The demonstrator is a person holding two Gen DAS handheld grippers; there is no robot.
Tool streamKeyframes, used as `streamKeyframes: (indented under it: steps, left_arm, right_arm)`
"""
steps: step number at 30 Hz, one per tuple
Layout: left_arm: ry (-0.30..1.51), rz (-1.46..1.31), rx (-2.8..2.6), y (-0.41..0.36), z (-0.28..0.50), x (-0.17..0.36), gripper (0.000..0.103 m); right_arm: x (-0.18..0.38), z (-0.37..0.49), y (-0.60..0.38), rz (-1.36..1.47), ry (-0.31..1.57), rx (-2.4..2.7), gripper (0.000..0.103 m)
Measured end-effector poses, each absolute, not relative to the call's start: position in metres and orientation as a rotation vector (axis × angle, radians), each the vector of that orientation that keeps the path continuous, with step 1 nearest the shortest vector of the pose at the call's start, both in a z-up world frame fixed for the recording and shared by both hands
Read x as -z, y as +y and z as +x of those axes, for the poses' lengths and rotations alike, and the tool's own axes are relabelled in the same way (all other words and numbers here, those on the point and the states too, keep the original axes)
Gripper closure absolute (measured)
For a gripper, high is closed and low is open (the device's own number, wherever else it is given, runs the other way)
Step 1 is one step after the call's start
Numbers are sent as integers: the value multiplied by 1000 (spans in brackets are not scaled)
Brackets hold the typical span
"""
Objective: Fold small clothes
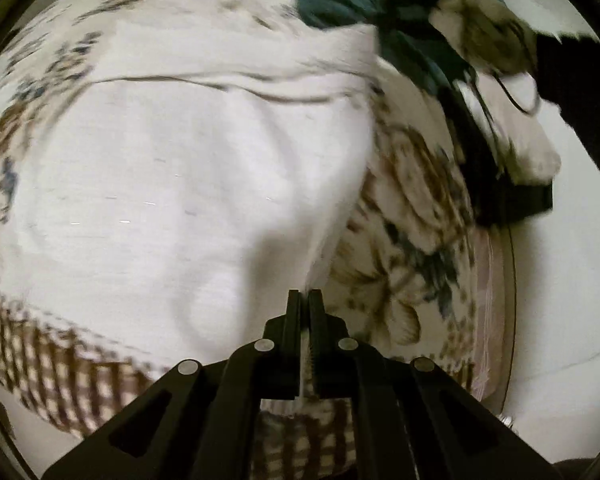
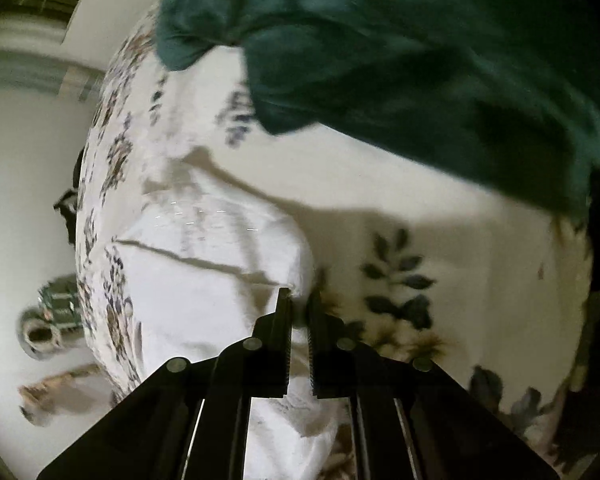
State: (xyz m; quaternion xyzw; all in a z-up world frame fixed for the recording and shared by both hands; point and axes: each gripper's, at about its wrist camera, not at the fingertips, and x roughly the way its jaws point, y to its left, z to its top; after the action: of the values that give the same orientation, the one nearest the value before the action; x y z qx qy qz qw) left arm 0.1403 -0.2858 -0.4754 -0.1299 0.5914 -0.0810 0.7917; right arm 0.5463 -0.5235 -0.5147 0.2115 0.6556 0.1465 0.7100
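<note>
Two grippers have hold of one white garment, a small pale cloth that lies spread over a floral bedcover. In the left wrist view it fills the middle of the frame, a dark crease running across its upper part, and its right-hand edge rises in a ridge towards the fingertips. The left gripper is pinched tight on that edge — the black jaws meet with only a thin strip of white fabric between them.

In the right wrist view the same white garment runs from the centre down under the tool. The right gripper stands nearly closed, with a narrow gap that is filled by a fold of the cloth; its toothed pads press on the fold from both sides.

Beyond the white piece, a dark green garment lies bunched at the far edge of the bedcover, its lower hem just above the white cloth. A brown checked border lines the near edge of the bedcover in the left view. Off the left edge, on a pale floor, sit a few small blurred things — too smeared to name.
</note>
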Motion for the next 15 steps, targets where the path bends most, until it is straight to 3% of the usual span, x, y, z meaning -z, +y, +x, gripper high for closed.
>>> streamKeyframes:
  steps: [9,15]
  left_arm:
    - [1193,-493,-15,-130,123,461,102]
    - [1190,-615,-94,-40,119,485,102]
  right_arm:
    - [431,566,-379,280,1405,-350,96]
    - [428,591,-236,157,1414,-329,97]
